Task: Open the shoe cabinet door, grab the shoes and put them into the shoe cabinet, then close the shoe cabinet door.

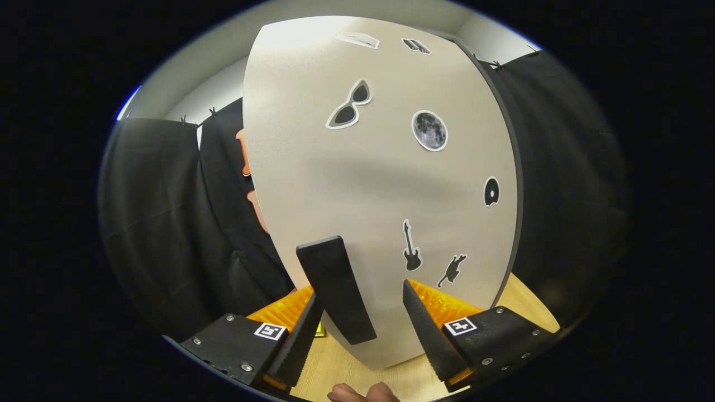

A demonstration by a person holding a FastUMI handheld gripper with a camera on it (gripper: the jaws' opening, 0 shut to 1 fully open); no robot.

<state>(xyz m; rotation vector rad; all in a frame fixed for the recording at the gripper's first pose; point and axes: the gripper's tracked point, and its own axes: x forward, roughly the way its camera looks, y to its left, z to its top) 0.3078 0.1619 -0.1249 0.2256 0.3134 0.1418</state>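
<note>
Tool faces the shoe cabinet door at close range. Fingers spread apart, released; nothing is pressed between both of them.

Door: a flat, pale grey-beige panel with a fine matte texture and a thin dark edge down its right side. It stands upright on the light wood surface and takes up most of the space ahead of the fingers.

Handle: a black, elongated bar mounted low on the door toward its left edge, wider at the top and tapering downward. It lies just inside the left finger, so it sits within the gap between the fingers, nearer the left one. Whether the left finger touches it cannot be told. The right finger is apart from the handle, in front of the bare panel.

Stickers on the door:
- sunglasses, upper middle
- moon, to the right of the sunglasses
- small black disc, near the right edge
- guitar and a small black animal shape, just above the right finger
- two smaller ones at the top, too distorted to identify

Black cloth wall hangs on both sides of the door. Fingertips of a person's hand show beneath the tool.
</note>
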